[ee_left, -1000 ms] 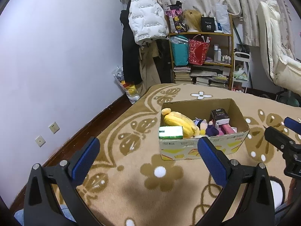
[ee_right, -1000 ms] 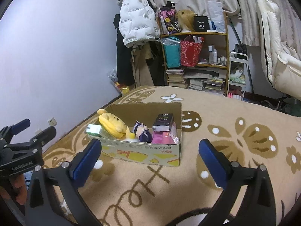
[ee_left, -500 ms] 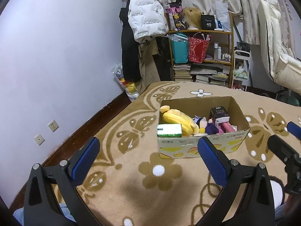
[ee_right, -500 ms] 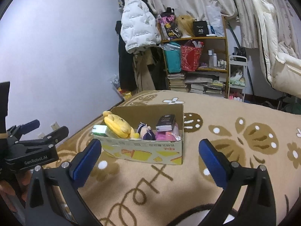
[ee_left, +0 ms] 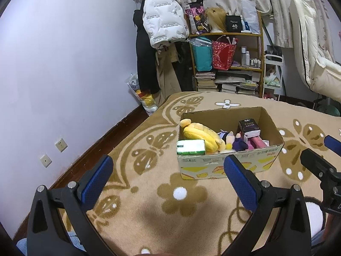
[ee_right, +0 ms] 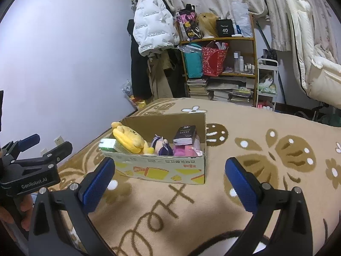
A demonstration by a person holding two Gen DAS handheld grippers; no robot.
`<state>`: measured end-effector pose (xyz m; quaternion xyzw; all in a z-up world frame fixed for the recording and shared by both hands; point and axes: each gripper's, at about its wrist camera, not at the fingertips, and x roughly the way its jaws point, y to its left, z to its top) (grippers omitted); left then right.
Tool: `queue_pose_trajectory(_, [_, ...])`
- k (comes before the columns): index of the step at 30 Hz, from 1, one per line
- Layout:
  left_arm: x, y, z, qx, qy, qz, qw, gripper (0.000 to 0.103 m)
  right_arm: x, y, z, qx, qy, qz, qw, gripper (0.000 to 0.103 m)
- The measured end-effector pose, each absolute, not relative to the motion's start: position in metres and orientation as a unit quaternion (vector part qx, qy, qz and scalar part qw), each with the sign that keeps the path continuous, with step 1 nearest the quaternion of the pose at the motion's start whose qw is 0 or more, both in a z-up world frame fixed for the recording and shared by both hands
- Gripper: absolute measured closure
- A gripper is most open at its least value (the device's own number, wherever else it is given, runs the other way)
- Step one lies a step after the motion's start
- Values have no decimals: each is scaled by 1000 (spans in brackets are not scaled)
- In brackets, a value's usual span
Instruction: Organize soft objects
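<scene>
Blanket (ee_left: 136, 213): tan, with brown flower and butterfly pattern, covers the bed and fills the lower half of both views.

Wall (ee_left: 64, 64): plain pale, to the left; two sockets low on it.

Shelf unit (ee_right: 221, 68): wooden, against the far wall. Holds stacked books, bottles, a teal bag and a red bag. A white puffer jacket (ee_right: 152, 32) hangs just to its left over dark coats.

Cardboard box (ee_left: 232, 166): open top, yellow print on the front wall, resting on the blanket near the middle of both views. All soft objects seen lie inside it.

Contents, left to right in the left wrist view:
- yellow plush toy (ee_left: 202, 133), lying on its side along the left end, head reaching over the rim
- green and white pack (ee_left: 191, 146), at the front left corner, touching the plush
- small doll with purple hair (ee_left: 238, 141), just right of the plush
- pink soft item (ee_left: 256, 141), at the right end
- black tissue pack (ee_left: 249, 125), resting on top of the pink item, tilted

Left hand-held gripper (ee_left: 168, 183): jaws spread wide, nothing between the blue pads, held above the blanket short of the box. A hand (ee_right: 12, 211) grips its handle at the left edge of the right wrist view.

Right hand-held gripper (ee_right: 170, 181): likewise released, empty, pads well apart, pointing at the box front from nearer its right end.
</scene>
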<state>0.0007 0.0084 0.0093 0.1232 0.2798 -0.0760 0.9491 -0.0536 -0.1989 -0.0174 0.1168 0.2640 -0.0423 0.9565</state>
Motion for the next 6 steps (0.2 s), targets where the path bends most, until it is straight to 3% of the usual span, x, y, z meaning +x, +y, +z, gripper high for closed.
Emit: queue_pose_trajectory(6, [-1,6,9,127,280,-82,948,0,-53,-200,-18,118,264,-48,956,0])
